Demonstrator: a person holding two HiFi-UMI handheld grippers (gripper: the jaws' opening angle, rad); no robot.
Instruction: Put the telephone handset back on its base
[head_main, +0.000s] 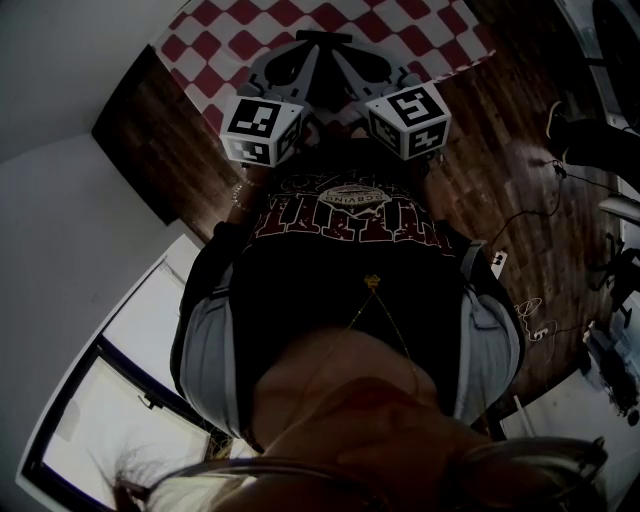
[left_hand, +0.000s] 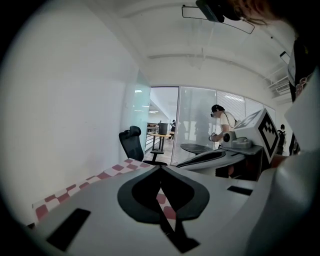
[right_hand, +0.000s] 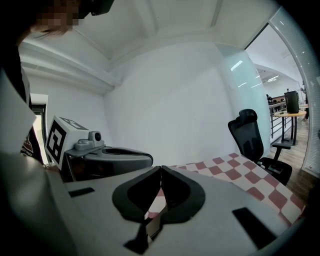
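Note:
No telephone handset or base shows in any view. In the head view I look down my own dark shirt at both grippers, held side by side over a red-and-white checkered tablecloth (head_main: 224, 32). My left gripper (head_main: 306, 52) carries its marker cube (head_main: 262, 128) and its jaws are closed tip to tip, with nothing between them. The right gripper (head_main: 340, 52) with its cube (head_main: 408, 120) is shut and empty too. In the left gripper view the left gripper (left_hand: 160, 168) points level over the cloth (left_hand: 75, 187). The right gripper (right_hand: 161, 168) points the same way.
A black office chair (left_hand: 132, 143) (right_hand: 250, 140) stands past the table's far end by a white wall. Behind it are a glass partition (left_hand: 195, 125) and a distant person (left_hand: 220, 120). Dark wooden floor (head_main: 520, 150) with cables (head_main: 530, 215) lies to the right.

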